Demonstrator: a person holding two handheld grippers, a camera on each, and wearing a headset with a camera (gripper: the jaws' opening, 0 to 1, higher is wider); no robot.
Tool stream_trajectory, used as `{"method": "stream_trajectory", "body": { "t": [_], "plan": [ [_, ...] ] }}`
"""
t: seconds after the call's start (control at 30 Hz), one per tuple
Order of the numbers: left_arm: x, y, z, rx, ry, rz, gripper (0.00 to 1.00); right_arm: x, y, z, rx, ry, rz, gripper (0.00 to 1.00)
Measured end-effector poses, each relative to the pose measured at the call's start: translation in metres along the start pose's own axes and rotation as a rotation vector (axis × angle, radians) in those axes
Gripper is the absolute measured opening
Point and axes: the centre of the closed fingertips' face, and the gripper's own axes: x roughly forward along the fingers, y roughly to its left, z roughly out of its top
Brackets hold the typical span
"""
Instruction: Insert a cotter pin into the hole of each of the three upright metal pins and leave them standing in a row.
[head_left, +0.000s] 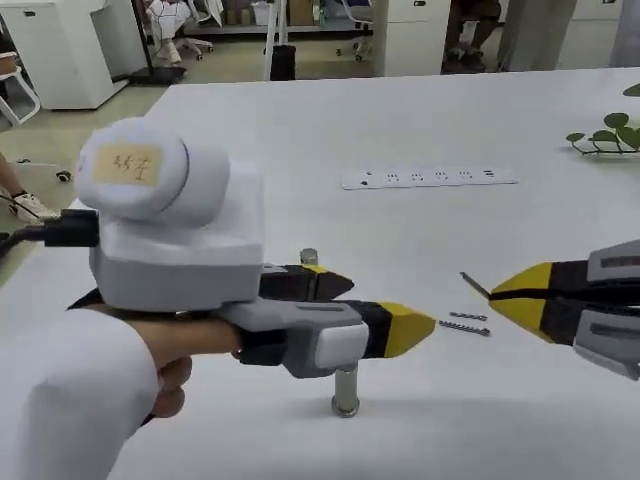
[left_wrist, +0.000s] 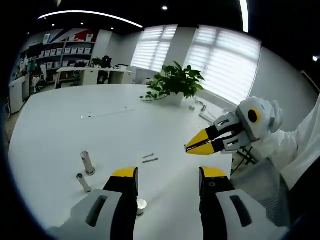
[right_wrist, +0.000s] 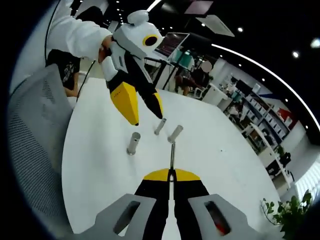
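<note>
Three upright metal pins stand on the white table: pin (right_wrist: 133, 143), pin (right_wrist: 160, 126) and pin (right_wrist: 175, 133). In the head view one pin (head_left: 346, 390) stands under my left gripper (head_left: 392, 304) and another pin's top (head_left: 308, 258) shows behind it. My left gripper (left_wrist: 168, 180) is open and holds nothing, hovering over the pins. My right gripper (right_wrist: 171, 172) is shut on a thin cotter pin (right_wrist: 171, 155) that sticks out forward toward the pins. It comes in from the right (head_left: 540, 295). Two loose cotter pins (head_left: 466, 322) lie between the grippers.
A white power strip (head_left: 430, 178) lies further back on the table. A green plant (head_left: 610, 135) sits at the far right edge. A grey mesh chair (right_wrist: 35, 145) stands beside the table. Office furniture stands beyond the table's far edge.
</note>
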Motion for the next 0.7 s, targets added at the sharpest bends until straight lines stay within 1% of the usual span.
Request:
{"method": "stream_trajectory", "body": {
  "t": [0.07, 0.17, 0.23, 0.3, 0.37, 0.47, 0.57, 0.63, 0.7],
  "plan": [
    [0.004, -0.006, 0.000, 0.003, 0.014, -0.020, 0.41, -0.001, 0.001, 0.000, -0.010, -0.002, 0.001, 0.00],
    [0.010, -0.013, 0.001, 0.013, 0.032, -0.044, 0.36, -0.003, 0.005, 0.005, -0.014, -0.009, 0.002, 0.00],
    [0.014, -0.020, -0.001, -0.008, 0.055, -0.075, 0.32, -0.003, 0.007, 0.004, -0.025, -0.004, 0.004, 0.00],
    [0.017, -0.025, 0.000, -0.012, 0.059, -0.100, 0.26, -0.004, 0.010, 0.006, -0.030, -0.007, 0.009, 0.00],
    [0.019, -0.027, 0.000, -0.009, 0.063, -0.102, 0.21, -0.004, 0.011, 0.007, -0.038, -0.007, 0.008, 0.00],
    [0.023, -0.031, 0.000, 0.001, 0.077, -0.121, 0.15, -0.005, 0.013, 0.010, -0.043, -0.010, 0.006, 0.00],
    [0.025, -0.033, 0.001, 0.002, 0.079, -0.133, 0.15, -0.005, 0.015, 0.011, -0.047, -0.011, 0.007, 0.00],
    [0.027, -0.032, 0.001, 0.005, 0.082, -0.133, 0.14, -0.005, 0.017, 0.013, -0.052, -0.012, 0.008, 0.00],
    [0.028, -0.033, 0.000, 0.006, 0.088, -0.137, 0.12, -0.004, 0.018, 0.015, -0.057, -0.016, 0.009, 0.00]
  ]
}}
